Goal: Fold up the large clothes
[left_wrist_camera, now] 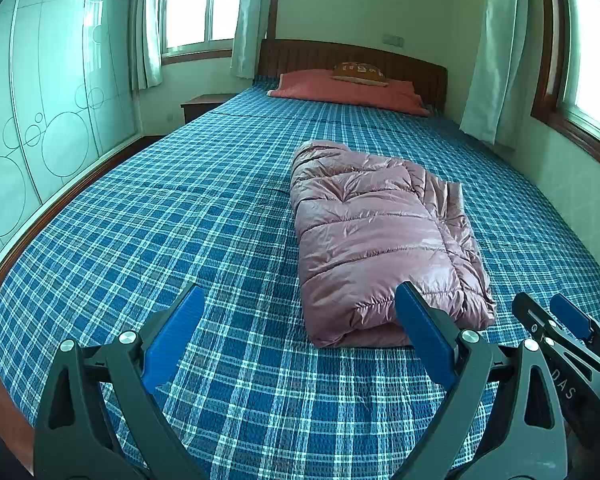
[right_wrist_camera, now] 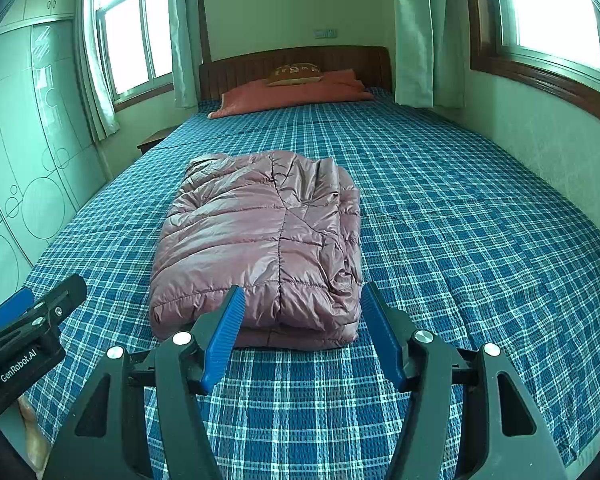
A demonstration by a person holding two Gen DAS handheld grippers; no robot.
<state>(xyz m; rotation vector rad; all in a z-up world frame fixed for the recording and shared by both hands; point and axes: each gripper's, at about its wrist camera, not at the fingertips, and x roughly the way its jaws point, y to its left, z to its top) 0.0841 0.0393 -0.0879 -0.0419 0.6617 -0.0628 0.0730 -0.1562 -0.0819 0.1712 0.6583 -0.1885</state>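
Two tools hover over the near end of the bed, both with their blue-padded fingers spread wide and nothing between them. The left tool (left_wrist_camera: 300,316) hangs above bare plaid cover, its right-hand finger (left_wrist_camera: 424,336) lying in front of the near left corner of the jacket without gripping it. The right tool (right_wrist_camera: 304,320) sits just before the jacket's near edge, its fingers apart to either side of that edge and holding nothing. Each tool shows in the other's view, at the lower right corner of the left wrist view and the lower left corner of the right wrist view.

Beyond the fingers lies the pink puffer jacket (right_wrist_camera: 260,236), folded into a compact, thick rectangle with its long side running toward the headboard. Its shiny quilted fabric is puffed in horizontal channels, a stitched seam runs down the top layer, and the right-hand side shows crumpled stacked layers. The near edge is a rounded fold with a second layer beneath it.

It rests on the blue plaid bedspread (right_wrist_camera: 460,240), around the middle of the bed. Farther off, a red pillow (right_wrist_camera: 292,94) with a small brown cushion (right_wrist_camera: 296,74) on it lies against the wooden headboard (right_wrist_camera: 240,68). Pale curtains (right_wrist_camera: 414,32) hang beside the windows, and a glass-fronted wardrobe (left_wrist_camera: 40,100) with circle patterns stands to the left.
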